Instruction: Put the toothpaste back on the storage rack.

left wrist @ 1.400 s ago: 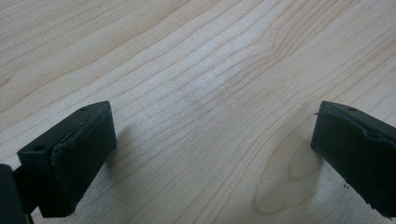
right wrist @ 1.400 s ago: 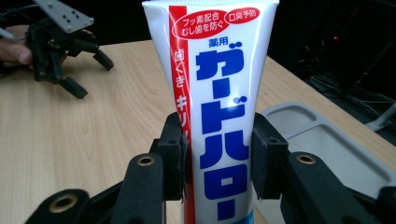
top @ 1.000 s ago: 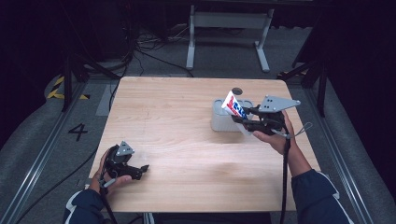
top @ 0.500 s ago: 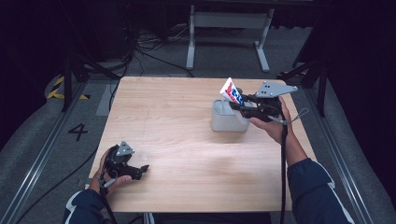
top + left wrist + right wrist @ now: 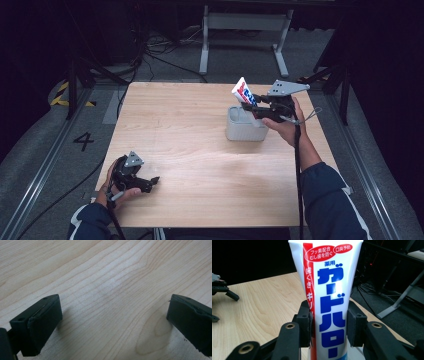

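Your right gripper (image 5: 328, 327) pinched a white toothpaste tube (image 5: 329, 290), lettered ガードハロー in blue, above the grey cup (image 5: 244, 131) at the tabletop's (image 5: 190, 130) two o'clock. Your left gripper (image 5: 112, 322) rested at seven o'clock, jaws spread.

Black two-jaw left gripper (image 5: 150, 182) with grey three-cornered plate, matching black right gripper (image 5: 248, 107) trailing black cable, brass-ringed screw holes, navy sleeves with white trim
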